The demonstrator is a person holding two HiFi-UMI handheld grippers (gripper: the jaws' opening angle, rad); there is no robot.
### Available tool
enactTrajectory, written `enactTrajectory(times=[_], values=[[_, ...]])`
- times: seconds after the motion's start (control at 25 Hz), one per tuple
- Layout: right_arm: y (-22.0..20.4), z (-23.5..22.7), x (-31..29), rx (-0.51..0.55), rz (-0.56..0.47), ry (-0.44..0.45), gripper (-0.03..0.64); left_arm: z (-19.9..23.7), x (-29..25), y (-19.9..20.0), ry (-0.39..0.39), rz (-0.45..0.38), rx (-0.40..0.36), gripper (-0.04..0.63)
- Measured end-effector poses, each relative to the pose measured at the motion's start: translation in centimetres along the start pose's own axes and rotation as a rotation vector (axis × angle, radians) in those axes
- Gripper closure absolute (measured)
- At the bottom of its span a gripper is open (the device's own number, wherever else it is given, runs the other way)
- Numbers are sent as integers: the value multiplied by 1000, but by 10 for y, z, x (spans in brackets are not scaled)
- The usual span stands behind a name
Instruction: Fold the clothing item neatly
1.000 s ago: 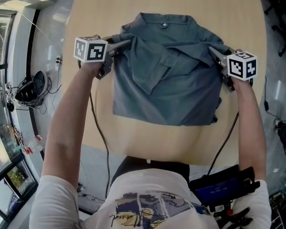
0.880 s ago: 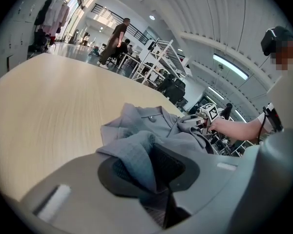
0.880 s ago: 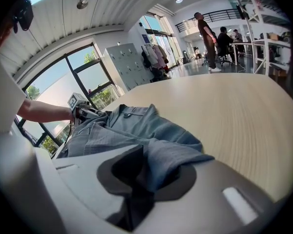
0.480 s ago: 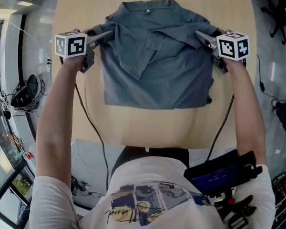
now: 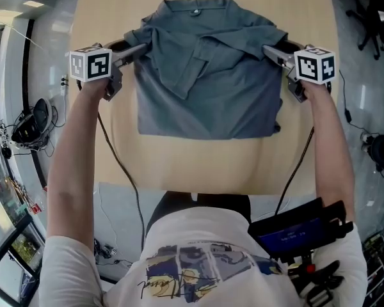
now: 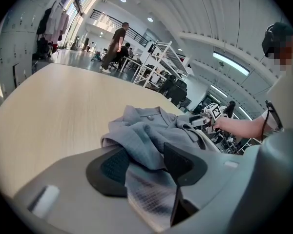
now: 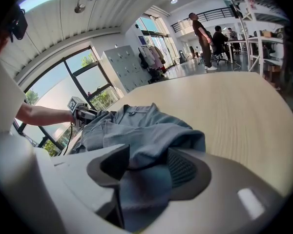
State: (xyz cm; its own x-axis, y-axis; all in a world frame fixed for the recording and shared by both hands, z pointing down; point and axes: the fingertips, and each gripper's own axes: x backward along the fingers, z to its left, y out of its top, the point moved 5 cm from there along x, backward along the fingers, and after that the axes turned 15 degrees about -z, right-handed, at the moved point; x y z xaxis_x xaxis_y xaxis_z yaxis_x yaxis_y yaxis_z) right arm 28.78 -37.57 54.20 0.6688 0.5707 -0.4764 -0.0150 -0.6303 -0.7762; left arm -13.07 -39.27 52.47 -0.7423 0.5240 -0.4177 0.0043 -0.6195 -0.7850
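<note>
Fingers (image 6: 115, 165) of the left gripper (image 5: 139, 47) are spreading, with a fold of the grey shirt (image 5: 208, 69) lying loosely between the pads. Only that gripper's own view shows this. The right gripper (image 5: 269, 50) is likewise opening, its fingers (image 7: 183, 168) apart with shirt cloth bunched between them. From the head view the whole shirt shows instead: it lies on the wooden table (image 5: 198, 165), collar at the far side, hem toward the person, both sleeves folded in across the front, and a gripper at each shoulder. The gripper views add people (image 6: 115, 45) standing far off in the hall.
</note>
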Motion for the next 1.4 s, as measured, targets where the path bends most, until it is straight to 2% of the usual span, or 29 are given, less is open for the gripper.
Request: enactTrajectory(times=[0.36, 0.48, 0.64, 0.8, 0.88, 0.96, 1.08, 1.24, 1.4], values=[[-18, 17, 40, -7, -20, -52, 383, -6, 47, -12, 31, -31, -4, 351], [-23, 32, 53, 24, -41, -71, 385, -19, 65, -16, 34, -57, -28, 351], [-35, 61, 73, 82, -77, -110, 385, -40, 86, -29, 17, -80, -50, 351], [-45, 103, 96, 106, -126, -108, 385, -73, 113, -36, -2, -112, -97, 355], [-53, 125, 110, 110, -163, -103, 385, -93, 127, -39, -13, -132, -133, 378], [-63, 151, 121, 112, -186, -94, 385, -113, 146, -45, -23, -171, -151, 427], [-78, 194, 137, 147, -206, -98, 429, -143, 177, -56, -44, -229, -172, 492], [-100, 250, 161, 206, -223, -122, 526, -177, 212, -82, -61, -262, -218, 580], [-124, 307, 186, 211, -264, -137, 614, -213, 243, -106, -101, -289, -246, 588]])
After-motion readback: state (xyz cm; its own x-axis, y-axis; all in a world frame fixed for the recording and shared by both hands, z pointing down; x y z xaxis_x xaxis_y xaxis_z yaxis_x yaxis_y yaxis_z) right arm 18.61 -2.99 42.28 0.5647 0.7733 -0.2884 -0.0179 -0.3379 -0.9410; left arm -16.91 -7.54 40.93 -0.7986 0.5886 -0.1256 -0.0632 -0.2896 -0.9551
